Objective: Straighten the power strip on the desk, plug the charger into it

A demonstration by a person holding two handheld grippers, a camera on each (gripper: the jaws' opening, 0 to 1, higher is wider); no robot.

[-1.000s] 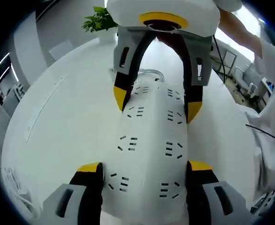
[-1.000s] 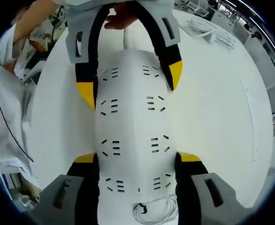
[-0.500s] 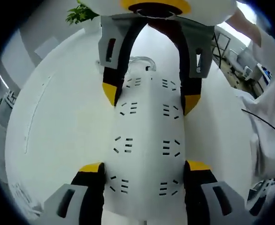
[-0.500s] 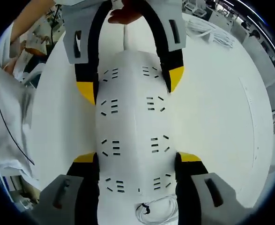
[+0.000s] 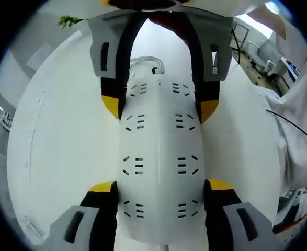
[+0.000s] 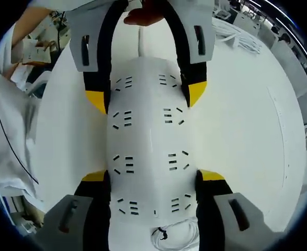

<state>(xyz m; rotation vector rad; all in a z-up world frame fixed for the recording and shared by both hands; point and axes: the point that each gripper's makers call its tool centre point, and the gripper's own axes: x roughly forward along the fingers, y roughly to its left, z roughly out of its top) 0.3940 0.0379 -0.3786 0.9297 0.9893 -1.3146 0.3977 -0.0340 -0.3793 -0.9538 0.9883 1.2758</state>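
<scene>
In the left gripper view, the left claw [image 5: 159,189] clamps the near end of the white power strip [image 5: 160,162] lying on the white counter [image 5: 64,146]; the right claw [image 5: 160,108] grips its far end.

In the right gripper view, the right claw [image 6: 153,179] grips the strip's near end, with a coiled white cable [image 6: 175,234] below between its jaws.

Green potted plant [image 5: 67,21] at far left edge. Office chairs [image 5: 258,52] far right. White cloth [image 6: 7,141] with thin black cable [image 6: 9,144], left side.
</scene>
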